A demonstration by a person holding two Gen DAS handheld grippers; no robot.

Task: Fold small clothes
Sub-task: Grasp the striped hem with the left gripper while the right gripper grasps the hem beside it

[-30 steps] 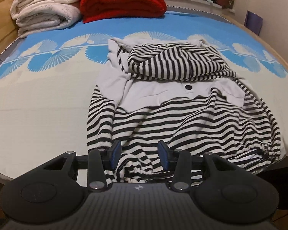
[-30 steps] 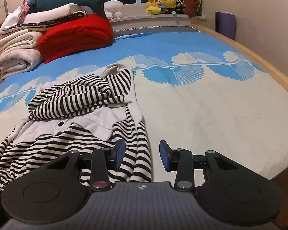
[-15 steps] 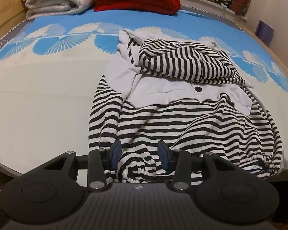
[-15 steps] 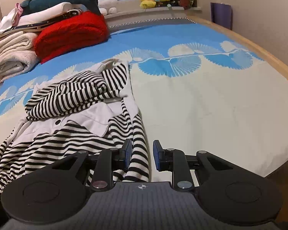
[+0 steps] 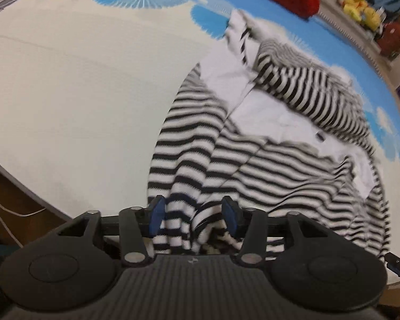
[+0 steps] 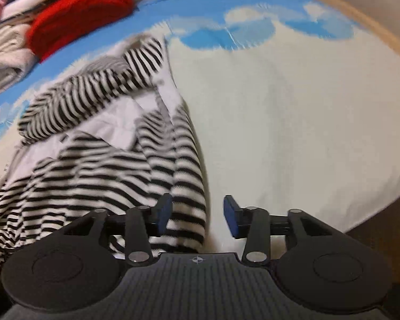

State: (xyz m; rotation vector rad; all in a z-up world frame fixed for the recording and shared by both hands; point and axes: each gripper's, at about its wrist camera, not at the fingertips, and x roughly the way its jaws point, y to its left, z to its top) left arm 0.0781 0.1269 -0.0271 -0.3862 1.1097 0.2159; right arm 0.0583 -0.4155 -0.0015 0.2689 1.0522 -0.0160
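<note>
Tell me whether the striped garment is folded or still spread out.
Mostly spread: the striped garment lies open across the bed, only its upper part bunched over; no neat fold shows.

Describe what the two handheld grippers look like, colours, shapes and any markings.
Both look alike. The left gripper and right gripper each have a black ribbed body with a small crosshair mark at its front edge, two round black housings at the sides, black linkage arms with silver pivot screws, and two fingers faced with blue pads. No hand or sleeve shows.
</note>
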